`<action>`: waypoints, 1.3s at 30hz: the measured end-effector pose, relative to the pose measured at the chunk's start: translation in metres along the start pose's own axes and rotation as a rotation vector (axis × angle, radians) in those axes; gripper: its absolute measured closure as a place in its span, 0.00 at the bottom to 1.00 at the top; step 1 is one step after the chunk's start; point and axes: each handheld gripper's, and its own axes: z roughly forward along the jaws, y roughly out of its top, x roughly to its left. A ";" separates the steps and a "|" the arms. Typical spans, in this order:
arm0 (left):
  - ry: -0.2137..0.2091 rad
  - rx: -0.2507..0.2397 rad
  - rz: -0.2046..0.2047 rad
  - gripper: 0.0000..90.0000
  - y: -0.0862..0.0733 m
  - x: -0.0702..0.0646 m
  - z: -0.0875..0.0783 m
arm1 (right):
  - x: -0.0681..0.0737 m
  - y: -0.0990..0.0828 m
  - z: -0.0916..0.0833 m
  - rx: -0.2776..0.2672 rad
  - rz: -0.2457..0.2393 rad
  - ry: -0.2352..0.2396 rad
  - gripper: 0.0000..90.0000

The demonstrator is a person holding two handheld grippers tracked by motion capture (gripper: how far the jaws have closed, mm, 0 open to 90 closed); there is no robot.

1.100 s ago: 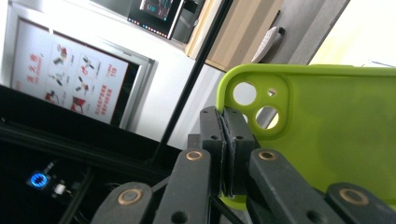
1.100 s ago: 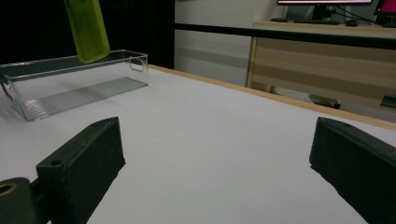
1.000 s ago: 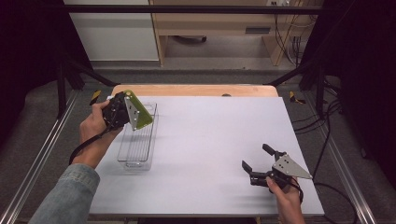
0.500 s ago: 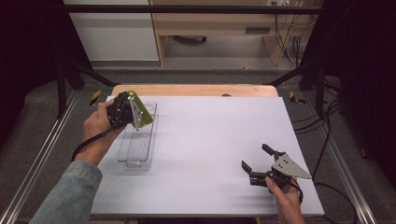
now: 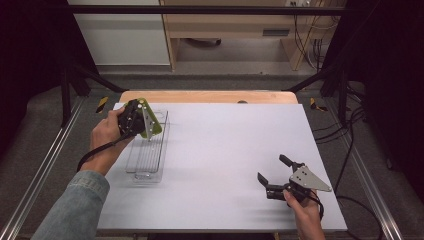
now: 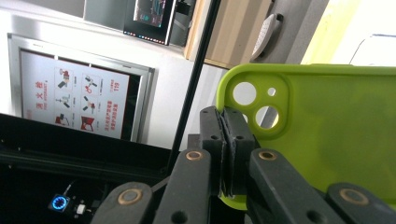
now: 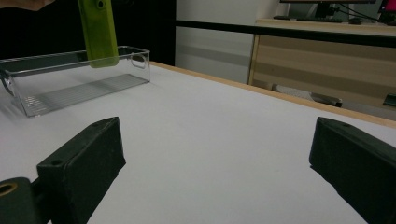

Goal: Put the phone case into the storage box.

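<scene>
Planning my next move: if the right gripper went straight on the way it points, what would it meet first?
Nothing soon: the right gripper, jaws open, looks across bare table. The clear bin and green phone case lie off to the left; depth is unclear.

White table top (image 5: 230,165) on a wooden board (image 5: 210,96); wooden cabinet (image 5: 235,25) behind; safety poster (image 6: 74,100) on wall.

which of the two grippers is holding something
The left gripper: its jaws are shut on the edge of a green phone case, held over the clear bin. The right gripper sits open near the table, with nothing between its jaws.
</scene>
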 end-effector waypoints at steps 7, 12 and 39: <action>-0.001 -0.002 0.009 0.98 0.002 -0.003 0.006 | 0.000 0.000 0.000 0.003 -0.004 0.003 0.04; -0.004 -0.004 0.022 0.98 0.005 -0.006 0.010 | 0.000 0.000 0.000 0.001 -0.004 0.001 0.04; 0.003 -0.002 0.088 0.98 0.012 -0.015 0.024 | 0.001 0.000 0.000 -0.010 -0.009 0.007 0.04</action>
